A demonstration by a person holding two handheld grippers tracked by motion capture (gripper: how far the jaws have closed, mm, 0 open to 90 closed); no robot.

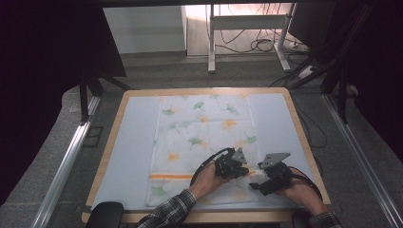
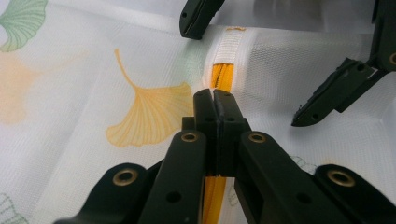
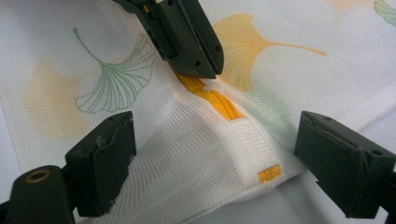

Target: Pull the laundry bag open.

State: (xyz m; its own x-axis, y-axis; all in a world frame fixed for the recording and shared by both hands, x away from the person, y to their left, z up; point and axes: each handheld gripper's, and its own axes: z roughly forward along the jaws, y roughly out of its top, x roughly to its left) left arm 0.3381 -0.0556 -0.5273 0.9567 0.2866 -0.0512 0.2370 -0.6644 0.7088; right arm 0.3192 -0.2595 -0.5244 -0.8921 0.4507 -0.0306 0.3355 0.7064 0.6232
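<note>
Looking down from the high view, I have both claws at the near right corner of the white mesh laundry bag (image 1: pixel 204 137), which lies flat on the pale mat (image 1: pixel 128 147) covering the counter (image 1: pixel 114 123). The bag is printed with green and orange ginkgo leaves, and its orange zipper (image 1: pixel 171 175) runs across the near end.

My left claw (image 2: pixel 215 100) has its jaws pressed together right on the zipper line; in the right gripper view something small and white, which looks like the zipper pull (image 3: pixel 211 87), sits at its tips, though I cannot tell for sure that it is pinched.

My right claw (image 3: pixel 215 149) stands with its jaws wide apart, one on each side of the zipper's end, where a white ribbed tab (image 3: pixel 252 144) covers the orange teeth. Neither pad presses on the fabric, and nothing is gripped between them. In the left gripper view the two right jaws hover just above the mesh, beyond my closed tips.
</note>
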